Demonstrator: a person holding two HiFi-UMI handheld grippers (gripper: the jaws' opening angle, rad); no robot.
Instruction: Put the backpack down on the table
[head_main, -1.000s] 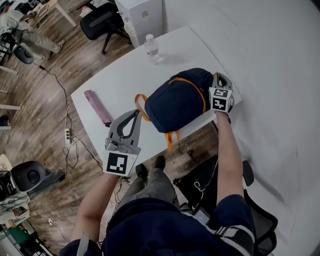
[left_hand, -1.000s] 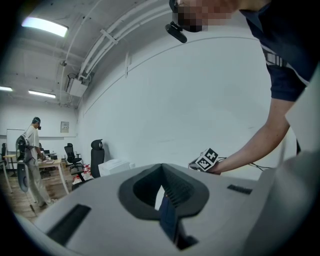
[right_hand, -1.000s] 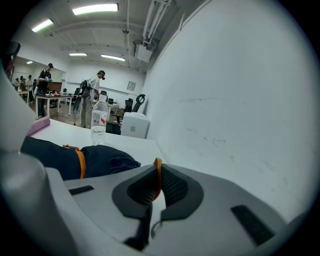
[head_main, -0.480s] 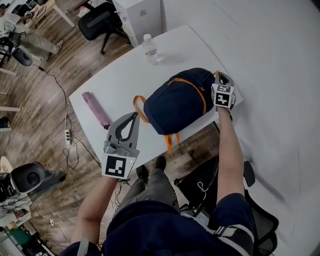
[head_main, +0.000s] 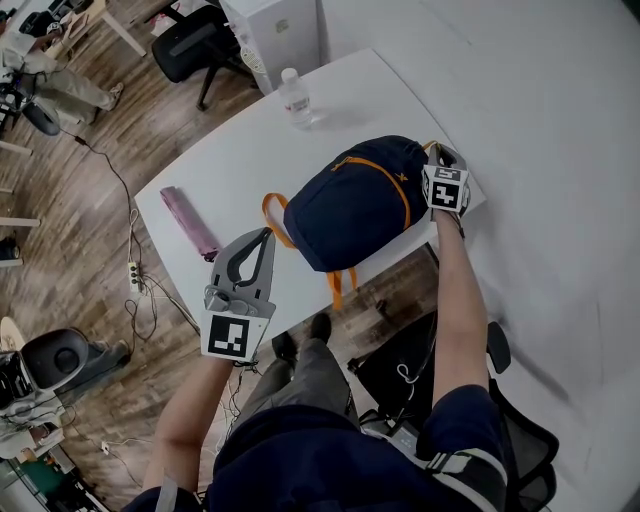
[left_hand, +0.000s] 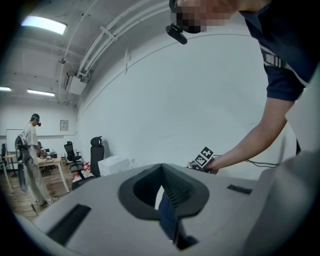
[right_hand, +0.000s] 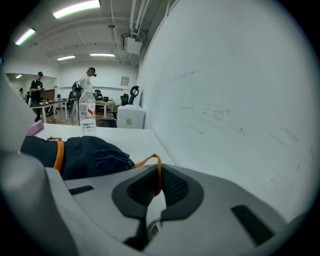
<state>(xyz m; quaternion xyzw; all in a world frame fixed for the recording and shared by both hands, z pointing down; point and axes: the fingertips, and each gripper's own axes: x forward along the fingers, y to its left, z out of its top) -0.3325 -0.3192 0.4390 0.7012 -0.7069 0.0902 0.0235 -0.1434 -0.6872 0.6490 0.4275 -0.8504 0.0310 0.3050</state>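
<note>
Backpack (head_main: 355, 205) has settled onto the counter (head_main: 240, 160) as the right gripper (head_main: 434, 152) sank, jaws clamped on its orange loop (right_hand: 150, 161); left gripper (head_main: 266, 235) jaws together, empty; release seems next.

The white table (head_main: 250, 160) is carrying a blue backpack (head_main: 355, 205) lying at its near right corner, a water bottle (head_main: 296, 98) standing toward the far edge and a pink umbrella (head_main: 192, 222) lying near the left end

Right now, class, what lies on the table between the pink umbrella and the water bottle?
Nothing: the head view shows only bare white table between the pink umbrella and the water bottle; the backpack lies off that line.
</note>
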